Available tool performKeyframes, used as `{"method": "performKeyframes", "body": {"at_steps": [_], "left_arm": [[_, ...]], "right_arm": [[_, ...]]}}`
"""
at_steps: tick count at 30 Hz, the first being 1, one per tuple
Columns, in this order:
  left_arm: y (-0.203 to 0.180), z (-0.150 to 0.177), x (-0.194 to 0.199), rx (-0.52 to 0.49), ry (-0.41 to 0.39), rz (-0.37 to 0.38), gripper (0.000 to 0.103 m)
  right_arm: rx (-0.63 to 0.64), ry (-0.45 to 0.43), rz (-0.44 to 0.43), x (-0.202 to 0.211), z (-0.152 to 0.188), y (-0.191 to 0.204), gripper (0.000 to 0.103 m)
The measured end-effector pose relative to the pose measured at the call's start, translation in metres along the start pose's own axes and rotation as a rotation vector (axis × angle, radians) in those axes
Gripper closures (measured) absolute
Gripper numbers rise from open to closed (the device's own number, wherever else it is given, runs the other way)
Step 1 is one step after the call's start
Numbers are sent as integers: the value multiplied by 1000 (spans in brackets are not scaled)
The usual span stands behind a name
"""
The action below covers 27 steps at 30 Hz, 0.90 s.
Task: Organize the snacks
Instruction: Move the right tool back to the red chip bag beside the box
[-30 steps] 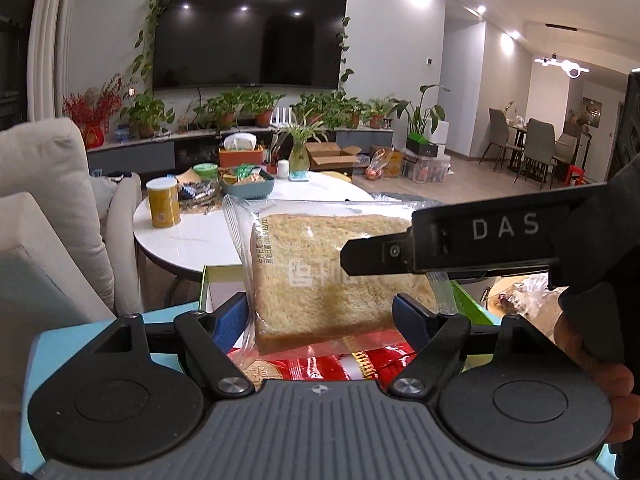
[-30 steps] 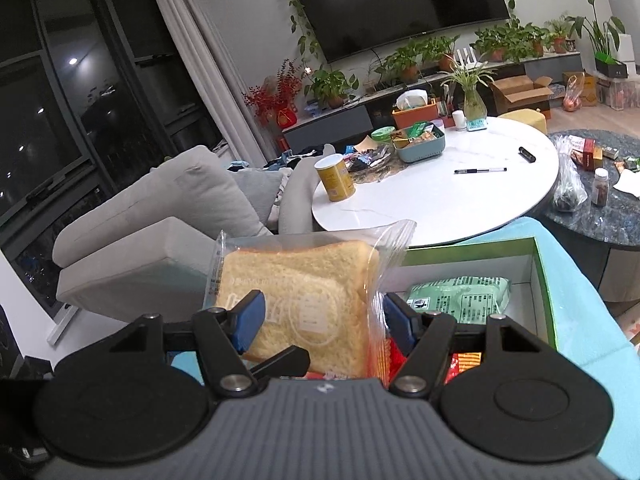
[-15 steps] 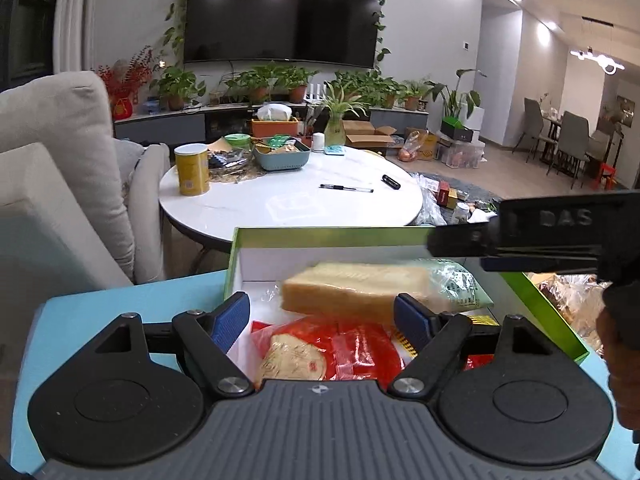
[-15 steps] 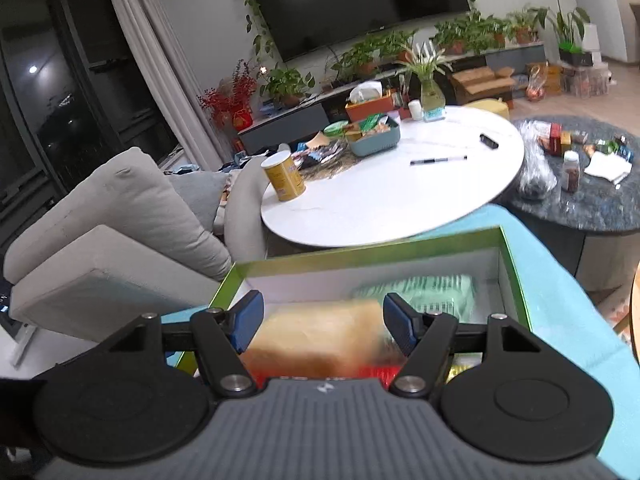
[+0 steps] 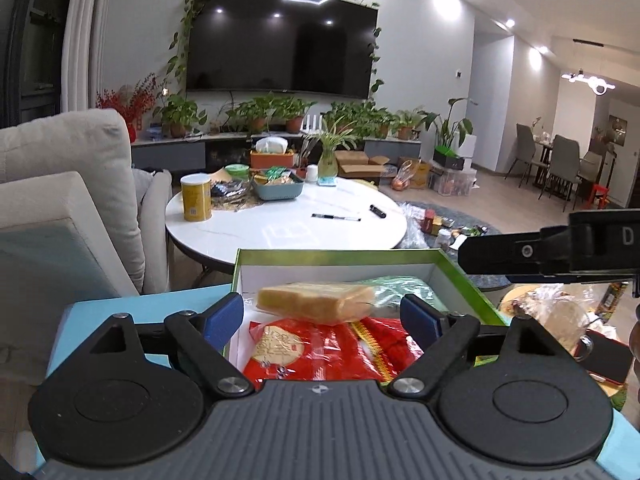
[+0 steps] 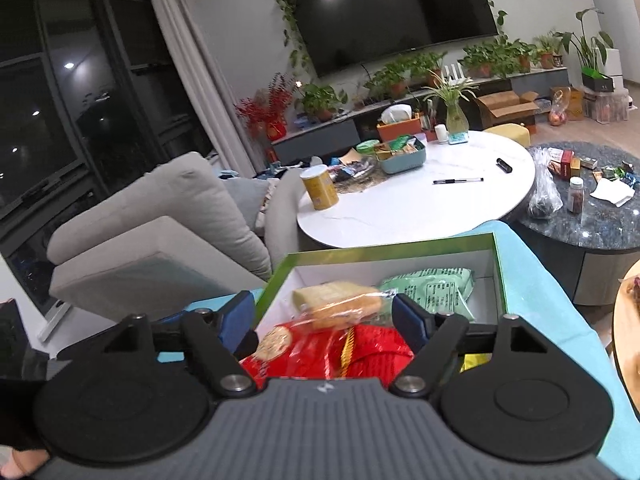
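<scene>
A bagged slice of bread lies flat in the green-rimmed box, on top of red snack packets and beside a pale green packet. My left gripper is open and empty just in front of the bread. My right gripper is open and empty over the same box; the bread, the red packets and the green packet show there too. The right gripper's finger shows at the right of the left wrist view.
The box sits on a light blue surface. Behind it are a white round table with a yellow can and a pen, a beige sofa at left, and a dark round table at right.
The bread bag was held upright between both grippers; it has been laid flat in the box and let go. Both grippers have drawn back from it.
</scene>
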<state>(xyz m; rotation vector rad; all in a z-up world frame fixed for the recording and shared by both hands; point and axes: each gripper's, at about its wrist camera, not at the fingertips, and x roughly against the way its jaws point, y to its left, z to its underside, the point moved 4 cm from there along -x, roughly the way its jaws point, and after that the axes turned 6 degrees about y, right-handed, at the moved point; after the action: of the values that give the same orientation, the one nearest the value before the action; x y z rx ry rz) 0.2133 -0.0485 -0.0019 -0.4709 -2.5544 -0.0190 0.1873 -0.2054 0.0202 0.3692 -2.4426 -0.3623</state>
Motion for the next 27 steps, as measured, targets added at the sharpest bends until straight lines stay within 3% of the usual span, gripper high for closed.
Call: {"method": "performKeyframes", "body": {"at_steps": [11, 27], "left_arm": [[-19, 20, 61, -36, -40, 6, 17], [-28, 68, 95, -30, 20, -10, 16]], "right_arm": [[1, -2, -35, 46, 25, 11, 38], [-96, 60, -49, 61, 80, -2, 38]]}}
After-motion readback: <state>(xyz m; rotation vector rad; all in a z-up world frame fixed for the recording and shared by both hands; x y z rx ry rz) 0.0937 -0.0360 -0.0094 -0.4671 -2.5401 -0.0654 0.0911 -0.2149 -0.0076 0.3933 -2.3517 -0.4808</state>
